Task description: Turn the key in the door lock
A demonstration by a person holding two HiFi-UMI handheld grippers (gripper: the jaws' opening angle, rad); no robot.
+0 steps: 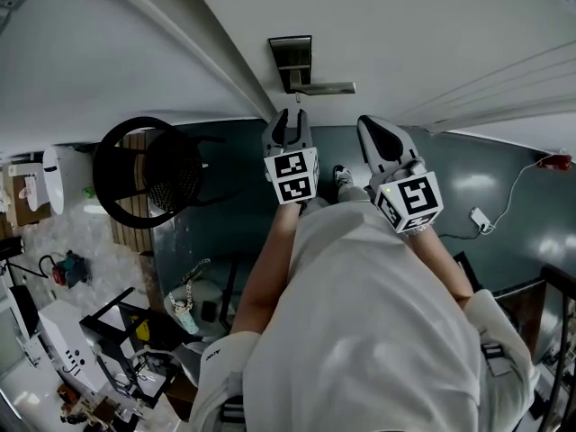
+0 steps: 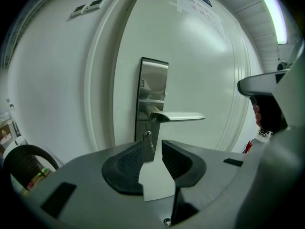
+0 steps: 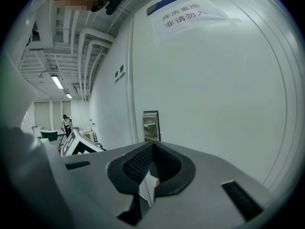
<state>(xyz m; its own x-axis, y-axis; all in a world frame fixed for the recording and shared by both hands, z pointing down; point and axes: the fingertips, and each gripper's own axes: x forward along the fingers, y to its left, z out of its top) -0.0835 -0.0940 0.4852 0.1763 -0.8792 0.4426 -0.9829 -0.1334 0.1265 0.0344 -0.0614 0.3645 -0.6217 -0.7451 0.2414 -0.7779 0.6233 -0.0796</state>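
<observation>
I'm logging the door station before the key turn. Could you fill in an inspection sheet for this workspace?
Surface: white door, with a paper sign.
Job's things: key in the lock plate, below the handle.
Clutter: black chair left of the door.
Grippers: left claw open, key seen in its gap, not gripped; right claw shut, empty.
Cables: white cable on the floor at right.
Surroundings: person far off.

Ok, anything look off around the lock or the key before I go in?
Nothing stands out. The key sits in the lock plate below the level handle, all looking intact. The left gripper, fingers apart, lines up with the key without touching it.
</observation>
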